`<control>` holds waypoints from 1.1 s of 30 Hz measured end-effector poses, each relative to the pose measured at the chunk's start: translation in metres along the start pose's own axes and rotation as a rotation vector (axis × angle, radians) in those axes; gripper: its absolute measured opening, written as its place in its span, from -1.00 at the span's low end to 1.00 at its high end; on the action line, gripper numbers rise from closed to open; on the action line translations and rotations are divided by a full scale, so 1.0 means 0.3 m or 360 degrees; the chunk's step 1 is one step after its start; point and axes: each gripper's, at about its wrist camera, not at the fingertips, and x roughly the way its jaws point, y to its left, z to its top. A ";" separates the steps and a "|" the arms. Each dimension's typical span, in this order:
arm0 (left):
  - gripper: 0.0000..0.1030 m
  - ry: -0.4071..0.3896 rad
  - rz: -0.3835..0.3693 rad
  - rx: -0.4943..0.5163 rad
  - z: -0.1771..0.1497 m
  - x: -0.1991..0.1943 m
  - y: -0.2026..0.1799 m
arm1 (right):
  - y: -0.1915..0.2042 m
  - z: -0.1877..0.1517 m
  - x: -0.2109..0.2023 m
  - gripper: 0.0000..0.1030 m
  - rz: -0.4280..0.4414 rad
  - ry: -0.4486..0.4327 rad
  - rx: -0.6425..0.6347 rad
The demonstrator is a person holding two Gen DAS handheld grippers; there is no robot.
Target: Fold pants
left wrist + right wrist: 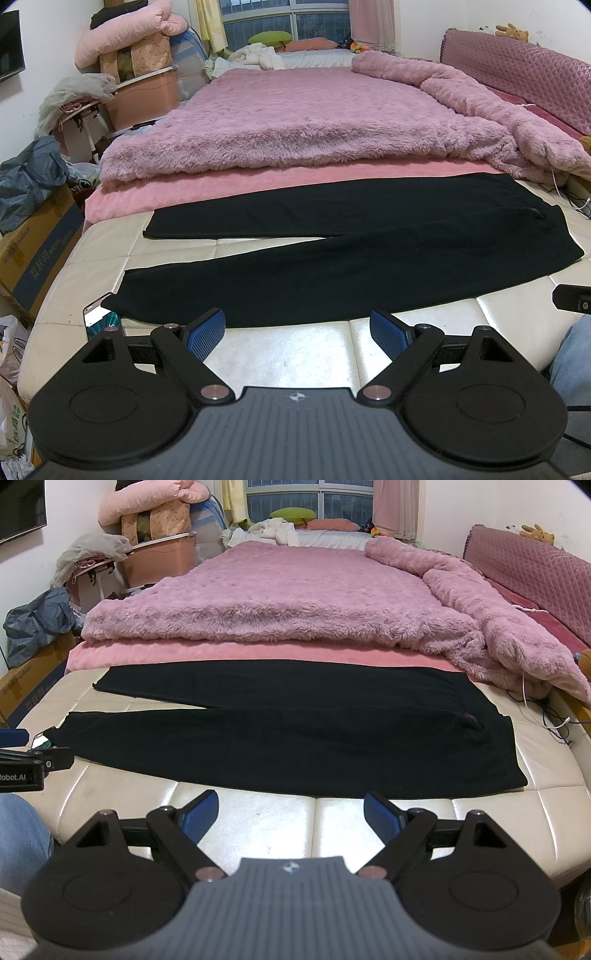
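Black pants [332, 254] [295, 734] lie flat across the cream padded bench [291, 350] [258, 816], both legs spread apart toward the left and the waist at the right. My left gripper [297, 328] hovers open just short of the near leg's front edge, with nothing between its blue pads [207, 332]. My right gripper [291, 812] is open too, close to the near edge of the pants toward the waist end, and holds nothing. The right gripper's tip [572, 297] shows at the right edge of the left wrist view, and the left gripper [26, 760] shows at the left edge of the right wrist view.
A fluffy pink blanket [295, 122] covers the bed behind the pants. A phone [99, 314] lies under the near leg's cuff. A cardboard box [37, 251] and bags stand on the left. Cables [550, 716] trail at the right. A person's jeans-clad leg [22, 834] is nearby.
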 end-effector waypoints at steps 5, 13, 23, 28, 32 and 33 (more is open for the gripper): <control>0.99 0.0006 -0.0021 -0.0003 -0.011 0.003 -0.012 | 0.000 -0.002 -0.001 0.59 -0.0001 -0.0002 -0.0003; 0.76 -0.0053 -0.0159 0.0014 -0.019 0.029 -0.003 | -0.011 -0.015 0.004 0.59 0.0007 -0.0057 -0.0011; 0.27 -0.0163 -0.0177 0.0666 -0.028 0.183 0.041 | -0.200 -0.009 0.099 0.59 0.0068 -0.0205 -0.0123; 0.27 -0.0079 -0.0072 0.1032 -0.092 0.330 0.094 | -0.344 0.012 0.205 0.37 -0.0043 -0.0090 -0.0161; 0.17 0.0077 0.0014 0.1286 -0.153 0.444 0.151 | -0.445 0.014 0.291 0.02 -0.0147 0.0014 -0.0188; 0.16 0.0114 0.0024 0.1322 -0.165 0.463 0.172 | -0.468 0.014 0.313 0.01 -0.0169 0.0046 -0.0189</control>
